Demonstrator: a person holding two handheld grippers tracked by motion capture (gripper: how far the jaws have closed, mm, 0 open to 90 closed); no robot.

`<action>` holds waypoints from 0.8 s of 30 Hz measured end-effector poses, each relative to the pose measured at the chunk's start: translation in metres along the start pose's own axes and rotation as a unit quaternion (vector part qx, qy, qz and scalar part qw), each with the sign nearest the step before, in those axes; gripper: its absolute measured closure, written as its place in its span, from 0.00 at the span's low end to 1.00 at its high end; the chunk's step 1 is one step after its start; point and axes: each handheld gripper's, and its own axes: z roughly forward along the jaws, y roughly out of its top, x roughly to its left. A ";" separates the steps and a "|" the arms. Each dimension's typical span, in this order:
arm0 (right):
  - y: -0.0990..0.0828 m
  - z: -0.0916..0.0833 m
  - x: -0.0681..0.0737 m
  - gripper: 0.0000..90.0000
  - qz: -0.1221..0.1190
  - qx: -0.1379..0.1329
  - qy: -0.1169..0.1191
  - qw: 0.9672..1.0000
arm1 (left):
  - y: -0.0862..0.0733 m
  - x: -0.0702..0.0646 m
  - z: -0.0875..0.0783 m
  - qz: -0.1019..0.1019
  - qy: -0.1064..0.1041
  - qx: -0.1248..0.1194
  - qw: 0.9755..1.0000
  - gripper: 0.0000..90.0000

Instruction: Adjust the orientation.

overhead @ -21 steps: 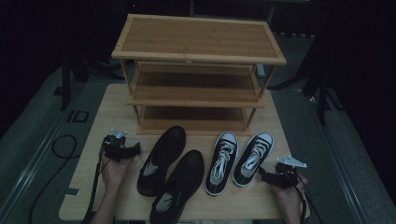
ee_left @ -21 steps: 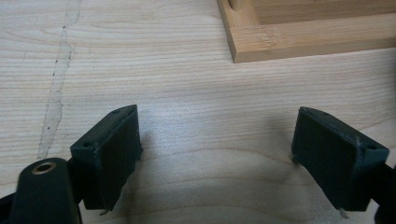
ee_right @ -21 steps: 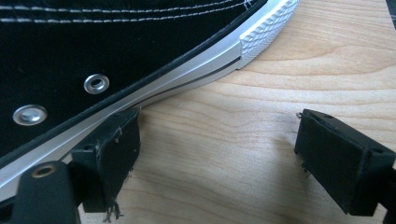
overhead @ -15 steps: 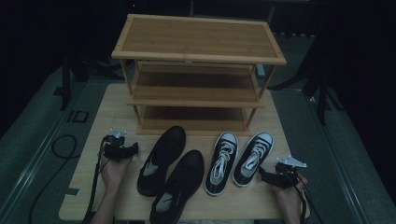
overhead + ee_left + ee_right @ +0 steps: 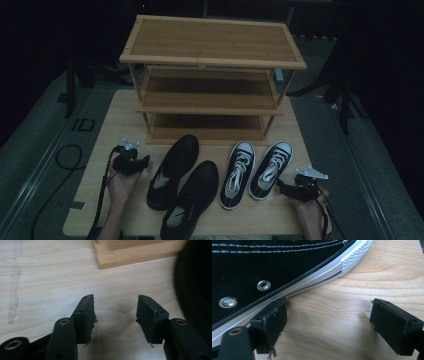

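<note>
Two plain black shoes (image 5: 172, 167) (image 5: 192, 197) lie side by side at the table's front middle. To their right stands a pair of black-and-white lace-up sneakers (image 5: 237, 172) (image 5: 270, 170). My left gripper (image 5: 144, 161) rests on the table left of the black shoes, open, with bare wood between its jaws (image 5: 116, 312); a black shoe (image 5: 196, 290) shows at the right edge of the left gripper view. My right gripper (image 5: 281, 186) lies low by the right sneaker's heel, open (image 5: 328, 315). Its left fingertip (image 5: 273, 315) sits against that sneaker's white rubber sole (image 5: 312, 272).
A three-tier bamboo shoe rack (image 5: 212, 75) stands at the back of the wooden table (image 5: 115, 125), its shelves bare. Its foot (image 5: 130, 255) lies just ahead of my left gripper. Dark floor and cables surround the table.
</note>
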 end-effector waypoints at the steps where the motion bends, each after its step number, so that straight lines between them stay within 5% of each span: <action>1: 0.000 0.000 0.000 0.16 0.000 0.000 0.000 1.000 | 0.000 -0.001 -0.002 0.003 -0.004 -0.001 1.000 0.57; 9: 0.000 0.000 0.000 0.16 0.000 0.000 0.000 1.000 | 0.002 -0.006 -0.015 0.007 -0.055 -0.009 0.998 0.68; 15: 0.000 0.000 0.000 0.16 0.000 0.000 0.000 1.000 | 0.004 -0.005 -0.029 0.005 -0.109 -0.020 0.994 0.76; 24: 0.000 0.000 0.000 0.16 0.000 0.000 0.000 1.000 | 0.010 -0.018 -0.046 0.033 -0.118 -0.023 0.992 0.80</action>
